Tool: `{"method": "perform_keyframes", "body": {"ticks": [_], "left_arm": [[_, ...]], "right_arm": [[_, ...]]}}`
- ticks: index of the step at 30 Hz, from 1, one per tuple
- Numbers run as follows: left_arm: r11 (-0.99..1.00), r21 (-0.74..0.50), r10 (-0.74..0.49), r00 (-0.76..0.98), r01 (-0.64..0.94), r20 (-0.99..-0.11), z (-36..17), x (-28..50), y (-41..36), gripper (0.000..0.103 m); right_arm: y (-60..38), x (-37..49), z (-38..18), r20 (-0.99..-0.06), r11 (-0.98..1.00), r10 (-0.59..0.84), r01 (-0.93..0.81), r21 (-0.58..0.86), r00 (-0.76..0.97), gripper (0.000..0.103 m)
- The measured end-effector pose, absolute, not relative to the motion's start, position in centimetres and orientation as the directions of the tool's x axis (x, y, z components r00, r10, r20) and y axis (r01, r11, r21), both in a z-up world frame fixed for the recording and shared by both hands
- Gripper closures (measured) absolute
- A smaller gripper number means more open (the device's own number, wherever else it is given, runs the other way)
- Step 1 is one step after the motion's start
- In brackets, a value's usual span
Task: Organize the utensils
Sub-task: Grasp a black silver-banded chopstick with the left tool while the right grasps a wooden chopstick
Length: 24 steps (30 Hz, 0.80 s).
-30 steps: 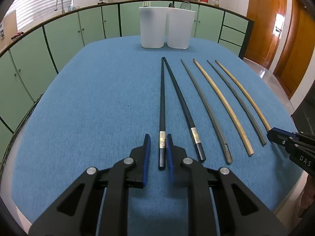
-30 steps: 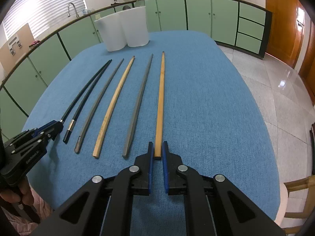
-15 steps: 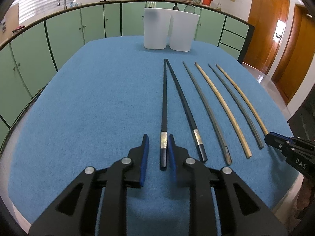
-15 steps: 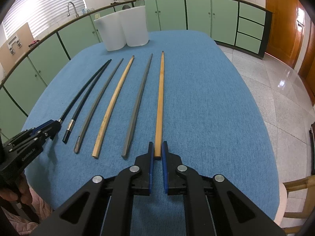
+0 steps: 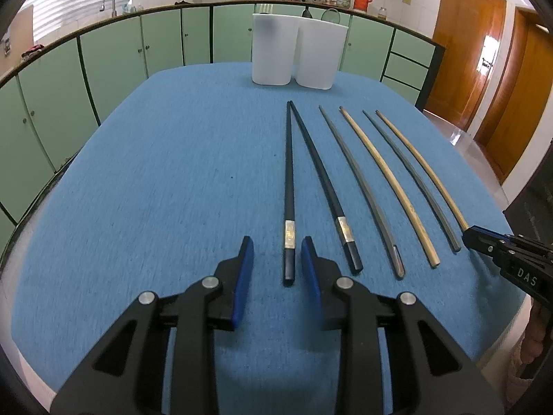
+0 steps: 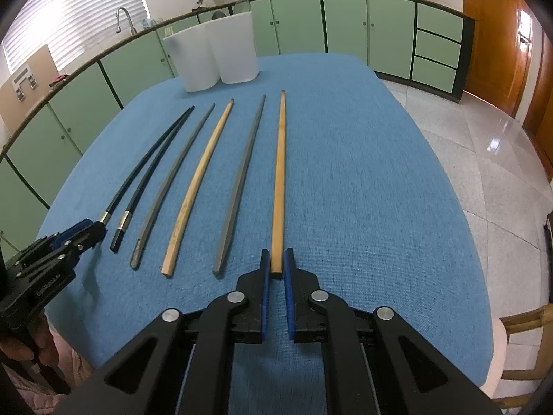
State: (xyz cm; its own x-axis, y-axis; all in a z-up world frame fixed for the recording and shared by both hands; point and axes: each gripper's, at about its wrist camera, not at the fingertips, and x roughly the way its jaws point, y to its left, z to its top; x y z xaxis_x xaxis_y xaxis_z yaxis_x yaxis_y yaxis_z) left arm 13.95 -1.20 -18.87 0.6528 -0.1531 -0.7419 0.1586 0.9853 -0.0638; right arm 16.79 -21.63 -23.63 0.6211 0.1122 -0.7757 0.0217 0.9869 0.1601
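Six chopsticks lie side by side on the blue table (image 5: 155, 207): two black with silver bands, two grey, two wooden. My left gripper (image 5: 276, 240) straddles the near end of the leftmost black chopstick (image 5: 288, 190). Its jaws are opening and the left pad (image 5: 242, 273) stands well clear of the stick. My right gripper (image 6: 277, 251) is shut on the near end of the rightmost wooden chopstick (image 6: 279, 173), which still lies flat. Two white containers (image 5: 274, 53) (image 5: 319, 57) stand together at the far end. The left gripper's tip (image 6: 93, 228) also shows in the right wrist view.
Between the two held ends lie the second black chopstick (image 5: 321, 180), a grey one (image 5: 359, 186), a wooden one (image 5: 387, 180) and another grey one (image 6: 242, 180). Green cabinets ring the room. A wooden chair (image 6: 525, 321) stands at the table's right edge.
The left gripper's jaws have spread apart around the black chopstick's end. The right gripper has stayed shut on the wooden chopstick and has not moved.
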Motion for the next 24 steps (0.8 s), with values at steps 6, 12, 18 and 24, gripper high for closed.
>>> {"method": "perform_keyframes", "body": {"ticks": [6, 12, 18, 24], "left_arm": [[0.985, -0.064, -0.154, 0.643, 0.161, -0.750, -18.8, 13.1, -1.0, 0.075], [0.984, -0.057, -0.153, 0.644, 0.169, -0.750, -18.9, 12.8, -1.3, 0.084], [0.983, -0.048, -0.154, 0.644, 0.179, -0.749, -19.0, 12.4, -1.7, 0.090], [0.983, -0.042, -0.151, 0.649, 0.180, -0.746, -19.1, 12.1, -1.8, 0.092]], "right_arm": [[-21.8, 16.6, -23.6, -0.776, 0.985, 0.115, 0.028, 0.168, 0.620, 0.095], [-21.8, 16.6, -23.6, -0.774, 0.986, 0.113, 0.029, 0.167, 0.622, 0.095], [-21.8, 16.5, -23.6, -0.772, 0.985, 0.114, 0.030, 0.170, 0.626, 0.095], [-21.8, 16.3, -23.7, -0.766, 0.986, 0.108, 0.029, 0.164, 0.634, 0.095]]}}
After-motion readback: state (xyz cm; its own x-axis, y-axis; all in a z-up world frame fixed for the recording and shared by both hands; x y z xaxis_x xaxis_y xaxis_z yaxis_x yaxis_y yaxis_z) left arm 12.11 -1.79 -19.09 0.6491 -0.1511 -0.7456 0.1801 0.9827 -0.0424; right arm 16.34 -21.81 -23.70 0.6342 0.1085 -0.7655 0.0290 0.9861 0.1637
